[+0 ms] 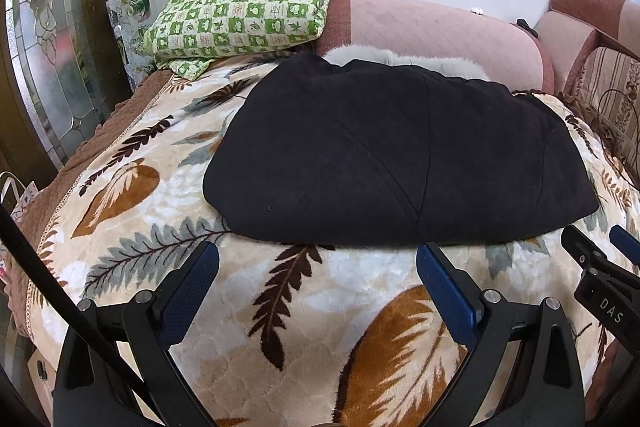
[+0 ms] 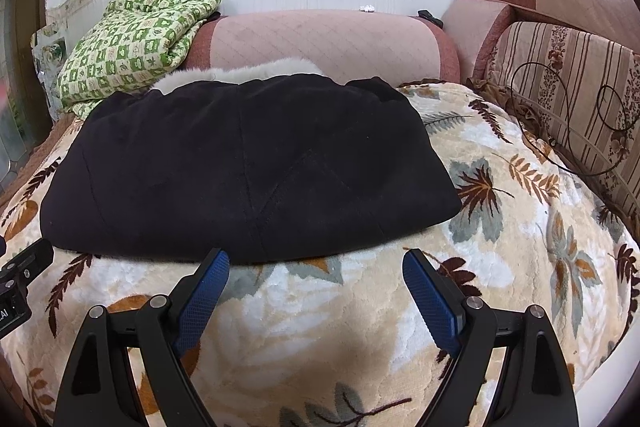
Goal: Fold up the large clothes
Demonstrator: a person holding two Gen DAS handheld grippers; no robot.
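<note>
A black coat lies folded into a broad flat bundle on a leaf-patterned blanket; its white fur collar shows at the far edge. It also shows in the right wrist view, with the collar behind it. My left gripper is open and empty, just short of the coat's near edge. My right gripper is open and empty, at the coat's near edge toward its right end. Its tip shows in the left wrist view at the right.
A green checked quilt is piled at the back left. A pink sofa backrest runs behind the coat, and a striped cushion with a dark cable lies to the right. A glass door is on the left.
</note>
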